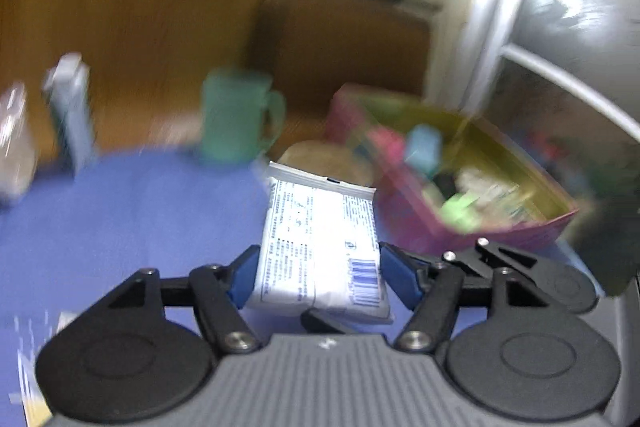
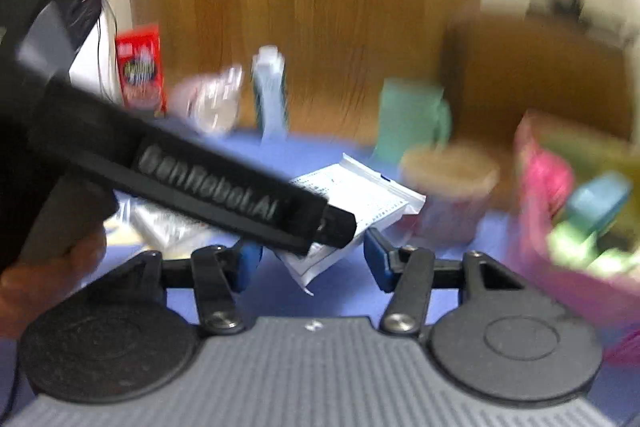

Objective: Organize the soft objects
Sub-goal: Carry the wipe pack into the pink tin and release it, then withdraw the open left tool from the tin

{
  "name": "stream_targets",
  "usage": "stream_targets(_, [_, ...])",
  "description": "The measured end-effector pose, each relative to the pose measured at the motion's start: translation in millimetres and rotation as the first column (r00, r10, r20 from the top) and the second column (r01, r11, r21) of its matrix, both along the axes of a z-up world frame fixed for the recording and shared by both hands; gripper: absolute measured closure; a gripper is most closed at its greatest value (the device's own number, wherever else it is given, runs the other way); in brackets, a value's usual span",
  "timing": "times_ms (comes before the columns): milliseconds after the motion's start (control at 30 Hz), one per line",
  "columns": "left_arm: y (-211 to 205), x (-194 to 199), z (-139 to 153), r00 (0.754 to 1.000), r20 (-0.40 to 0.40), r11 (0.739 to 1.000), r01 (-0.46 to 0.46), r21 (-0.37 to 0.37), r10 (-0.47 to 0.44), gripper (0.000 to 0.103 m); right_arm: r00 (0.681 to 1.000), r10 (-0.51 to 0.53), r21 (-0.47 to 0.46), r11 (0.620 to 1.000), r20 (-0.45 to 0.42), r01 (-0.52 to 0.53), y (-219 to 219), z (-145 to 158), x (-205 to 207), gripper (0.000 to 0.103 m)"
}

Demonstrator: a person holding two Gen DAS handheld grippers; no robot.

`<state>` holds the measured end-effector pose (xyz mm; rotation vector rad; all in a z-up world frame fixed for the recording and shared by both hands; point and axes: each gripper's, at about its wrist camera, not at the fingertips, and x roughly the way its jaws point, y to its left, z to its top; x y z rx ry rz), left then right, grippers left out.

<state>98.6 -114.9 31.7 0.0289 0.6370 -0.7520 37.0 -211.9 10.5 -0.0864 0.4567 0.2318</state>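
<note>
A white soft packet [image 1: 320,239] with printed text and a barcode sits between the blue pads of my left gripper [image 1: 318,275], which is shut on it above the blue table cover. In the right wrist view the same packet [image 2: 360,203] hangs from the left gripper's black body [image 2: 208,183], which crosses in front. My right gripper [image 2: 312,263] is open and holds nothing, just below the packet. A pink box [image 1: 460,187] with a yellow-green inside holds several soft items; it also shows in the right wrist view [image 2: 568,211].
A green mug [image 1: 236,115], a pale blue carton [image 1: 70,107] and a clear bag [image 1: 14,143] stand at the back of the blue cover [image 1: 120,219]. A round tan lidded tub [image 2: 452,179] sits by the box. A red packet [image 2: 140,67] leans far left.
</note>
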Motion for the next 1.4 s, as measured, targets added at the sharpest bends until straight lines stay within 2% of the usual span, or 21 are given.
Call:
stream_targets(67, [-20, -4, 15, 0.999, 0.034, 0.999, 0.04, -0.02, -0.039, 0.038, 0.995, -0.04, -0.024, 0.999, 0.09, 0.042, -10, 15, -16, 0.044])
stream_targets(133, [-47, -4, 22, 0.994, 0.055, 0.995, 0.093, -0.025, -0.091, 0.038, 0.987, -0.089, -0.028, 0.995, 0.137, 0.094, -26, 26, -25, 0.044])
stream_targets(233, [-92, -1, 22, 0.987, 0.049, 0.988, 0.155, -0.026, -0.153, 0.038, 0.971, -0.182, -0.018, 0.982, 0.153, 0.187, -62, 34, -33, 0.044])
stream_targets(300, [-121, 2, 17, 0.982, 0.058, 0.983, 0.183, -0.02, -0.181, 0.033, 0.96, -0.243, -0.001, 0.969, 0.138, 0.246, -85, 35, -35, 0.044])
stream_targets(333, [-134, 2, 15, 0.98, 0.074, 0.983, 0.186, -0.011, -0.184, 0.025, 0.952, -0.277, 0.012, 0.961, 0.129, 0.277, -99, 35, -36, 0.044])
stream_targets(367, [-146, 2, 12, 0.98, 0.093, 0.985, 0.175, 0.004, -0.175, 0.021, 0.945, -0.302, 0.022, 0.953, 0.125, 0.302, -110, 35, -36, 0.044])
stream_targets(400, [-155, 0, 9, 0.982, 0.112, 0.988, 0.153, 0.024, -0.154, 0.02, 0.935, -0.331, 0.014, 0.943, 0.13, 0.332, -119, 35, -33, 0.044])
stream_targets(467, [-166, 0, 5, 0.985, 0.123, 0.992, 0.112, 0.058, -0.118, 0.021, 0.891, -0.43, -0.05, 0.896, 0.144, 0.441, -136, 28, -22, 0.044])
stream_targets(500, [-164, 0, 5, 0.988, 0.117, 0.994, 0.099, 0.05, -0.105, 0.021, 0.875, -0.467, -0.059, 0.877, 0.129, 0.477, -145, 23, -18, 0.044])
stream_targets(567, [-156, -1, 3, 0.99, 0.108, 0.995, 0.091, 0.039, -0.094, 0.02, 0.869, -0.486, 0.012, 0.873, 0.098, 0.487, -160, 20, -22, 0.044])
stream_targets(633, [-149, -3, 2, 0.991, 0.119, 0.997, 0.057, 0.05, -0.062, 0.02, 0.864, -0.492, 0.07, 0.87, 0.102, 0.487, -167, 20, -32, 0.044])
stream_targets(800, [-128, -15, 1, 0.995, 0.101, 0.995, -0.019, 0.094, 0.009, 0.017, 0.863, -0.492, 0.137, 0.868, 0.117, 0.477, -159, 19, -45, 0.044])
stream_targets(933, [-109, -27, 0, 0.993, 0.104, 0.99, -0.065, 0.129, 0.051, 0.017, 0.864, -0.485, 0.141, 0.872, 0.133, 0.468, -139, 17, -60, 0.042])
stream_targets(1000, [-99, -33, -1, 0.991, 0.114, 0.985, -0.087, 0.151, 0.071, 0.017, 0.869, -0.478, 0.16, 0.875, 0.128, 0.458, -134, 15, -72, 0.034])
stream_targets(1167, [-67, -43, -9, 0.985, 0.113, 0.97, -0.153, 0.187, 0.134, 0.017, 0.871, -0.47, 0.188, 0.877, 0.143, 0.443, -118, 19, -91, 0.023])
stream_targets(1233, [-53, -44, -12, 0.98, 0.112, 0.964, -0.182, 0.195, 0.163, 0.014, 0.864, -0.468, 0.197, 0.879, 0.185, 0.434, -109, 23, -100, 0.007])
stream_targets(1267, [-44, -45, -14, 0.977, 0.11, 0.959, -0.201, 0.198, 0.182, 0.011, 0.857, -0.469, 0.199, 0.88, 0.212, 0.432, -104, 25, -104, 0.003])
stream_targets(1300, [-37, -46, -15, 0.974, 0.113, 0.956, -0.217, 0.2, 0.197, 0.011, 0.85, -0.467, 0.199, 0.882, 0.243, 0.428, -98, 28, -108, 0.0])
stream_targets(1400, [-15, -48, -18, 0.962, 0.129, 0.941, -0.265, 0.212, 0.242, 0.009, 0.847, -0.445, 0.195, 0.894, 0.292, 0.403, -80, 31, -109, 0.0])
